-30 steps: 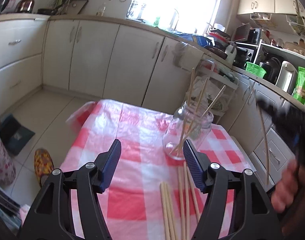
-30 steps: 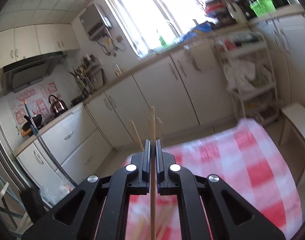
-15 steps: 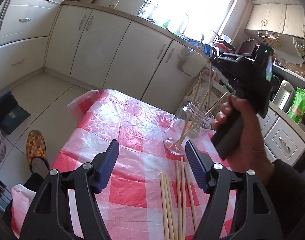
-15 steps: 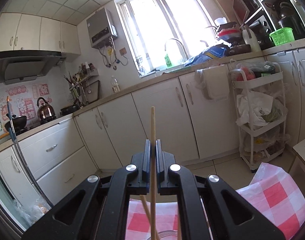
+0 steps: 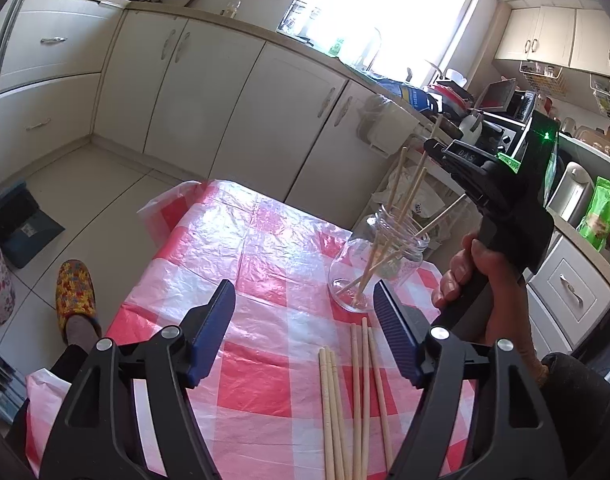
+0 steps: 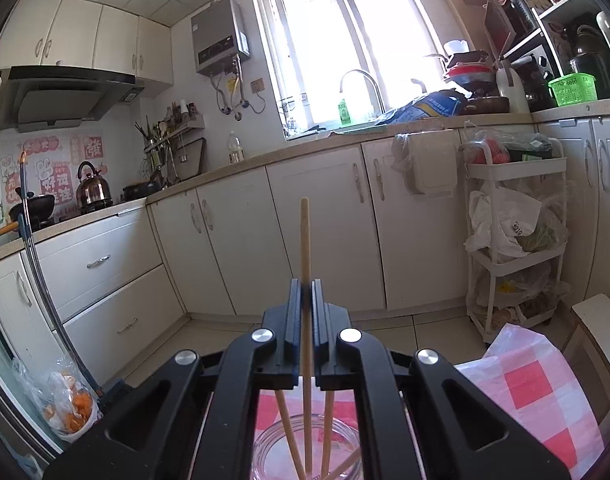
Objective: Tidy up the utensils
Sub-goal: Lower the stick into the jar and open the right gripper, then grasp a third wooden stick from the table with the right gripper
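A clear glass jar [image 5: 379, 268] stands on the red-and-white checked tablecloth [image 5: 257, 248] with several wooden chopsticks leaning in it. Several more loose chopsticks [image 5: 357, 392] lie on the cloth in front of it. My left gripper [image 5: 303, 286] hovers low over the cloth just short of the jar; its jaws are opening and nothing is between them. My right gripper [image 6: 305, 284] is shut on one upright chopstick [image 6: 305, 240] directly above the jar [image 6: 305, 452], and the stick's lower end reaches down inside the mouth. The left wrist view shows the right gripper [image 5: 435, 148] above the jar.
A person's hand [image 5: 473, 276] holds the right gripper at the table's right side. A foot in a flowered slipper [image 5: 75, 292] is on the floor to the left. White cabinets [image 6: 317, 240] and a white shelf cart [image 6: 513, 232] stand beyond the table.
The right gripper swung in from the right with its chopstick and now stands over the jar, the stick's lower end inside it. The left jaws spread a little wider.
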The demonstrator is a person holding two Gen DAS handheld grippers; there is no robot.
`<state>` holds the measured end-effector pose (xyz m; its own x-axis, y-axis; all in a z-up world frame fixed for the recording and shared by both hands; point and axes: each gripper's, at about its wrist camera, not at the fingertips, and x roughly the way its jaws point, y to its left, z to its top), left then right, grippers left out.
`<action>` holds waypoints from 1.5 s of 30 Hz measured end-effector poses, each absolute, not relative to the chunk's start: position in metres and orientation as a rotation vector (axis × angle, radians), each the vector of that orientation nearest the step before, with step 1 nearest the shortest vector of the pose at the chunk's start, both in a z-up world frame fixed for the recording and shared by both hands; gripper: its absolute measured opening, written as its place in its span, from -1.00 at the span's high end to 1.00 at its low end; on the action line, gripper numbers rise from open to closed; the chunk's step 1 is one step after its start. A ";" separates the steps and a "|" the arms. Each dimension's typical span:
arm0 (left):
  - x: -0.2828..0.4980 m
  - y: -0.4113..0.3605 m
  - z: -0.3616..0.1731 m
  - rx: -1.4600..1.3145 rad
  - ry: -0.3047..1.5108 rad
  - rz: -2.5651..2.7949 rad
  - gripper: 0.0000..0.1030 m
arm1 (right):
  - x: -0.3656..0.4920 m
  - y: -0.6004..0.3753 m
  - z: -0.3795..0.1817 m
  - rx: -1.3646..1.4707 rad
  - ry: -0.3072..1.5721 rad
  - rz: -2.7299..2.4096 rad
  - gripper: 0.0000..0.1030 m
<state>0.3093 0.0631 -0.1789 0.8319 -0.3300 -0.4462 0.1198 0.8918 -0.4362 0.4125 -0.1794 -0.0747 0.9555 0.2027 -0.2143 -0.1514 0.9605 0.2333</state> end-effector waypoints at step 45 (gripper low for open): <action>0.275 0.018 -0.192 -0.072 0.858 -0.151 -0.54 | 0.285 -0.217 -0.205 0.068 1.000 0.153 0.77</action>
<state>0.2747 0.0181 -0.1917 0.6437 -0.1616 -0.7481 0.1039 0.9869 -0.1238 0.2848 -0.2174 -0.2050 0.5303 0.1594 -0.8327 -0.0969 0.9871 0.1272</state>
